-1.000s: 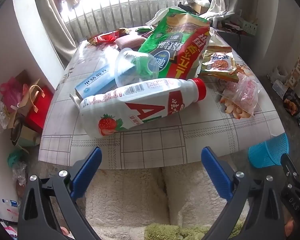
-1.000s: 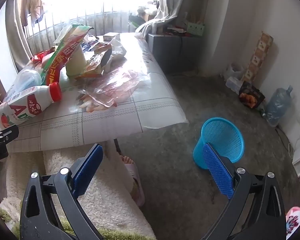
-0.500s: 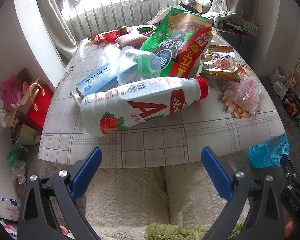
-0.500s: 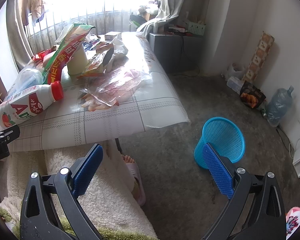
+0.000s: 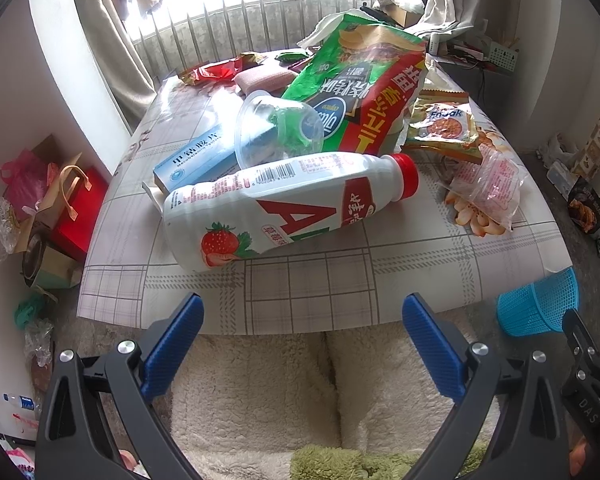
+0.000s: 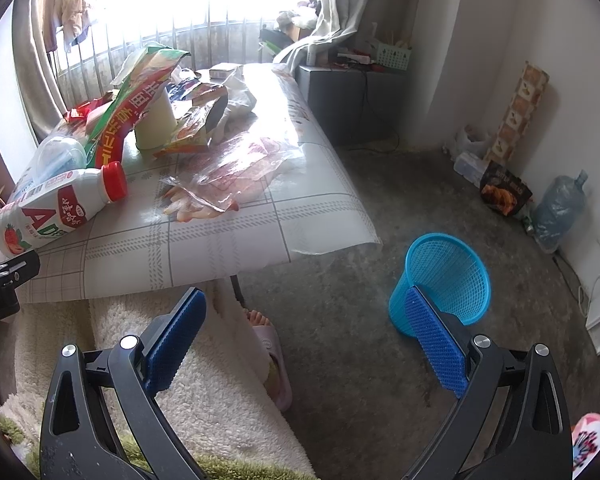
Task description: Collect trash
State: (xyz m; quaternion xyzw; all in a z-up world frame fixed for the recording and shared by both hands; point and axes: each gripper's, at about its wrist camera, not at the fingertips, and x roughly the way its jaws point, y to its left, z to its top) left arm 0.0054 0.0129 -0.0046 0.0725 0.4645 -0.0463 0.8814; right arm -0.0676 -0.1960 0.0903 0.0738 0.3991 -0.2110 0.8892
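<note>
A white strawberry-drink bottle with a red cap [image 5: 284, 204] lies on its side on the checked table [image 5: 308, 284]; it also shows in the right wrist view [image 6: 56, 208]. Behind it are a clear plastic cup [image 5: 276, 128], a blue box [image 5: 196, 160], a large green and red snack bag [image 5: 364, 92] and a clear wrapper [image 5: 488, 192]. A blue mesh bin [image 6: 444, 280] stands on the floor right of the table. My left gripper [image 5: 300, 320] is open and empty, in front of the table's near edge. My right gripper [image 6: 304, 316] is open and empty above the floor.
A fluffy cream blanket [image 5: 260, 392] covers the lap below the table. Bags and a red box [image 5: 76, 208] crowd the floor on the left. A slippered foot [image 6: 268, 344] is under the table. A water jug [image 6: 560, 208] and boxes line the right wall.
Both grippers have moved slightly forward toward the table. Both stay open and empty.
</note>
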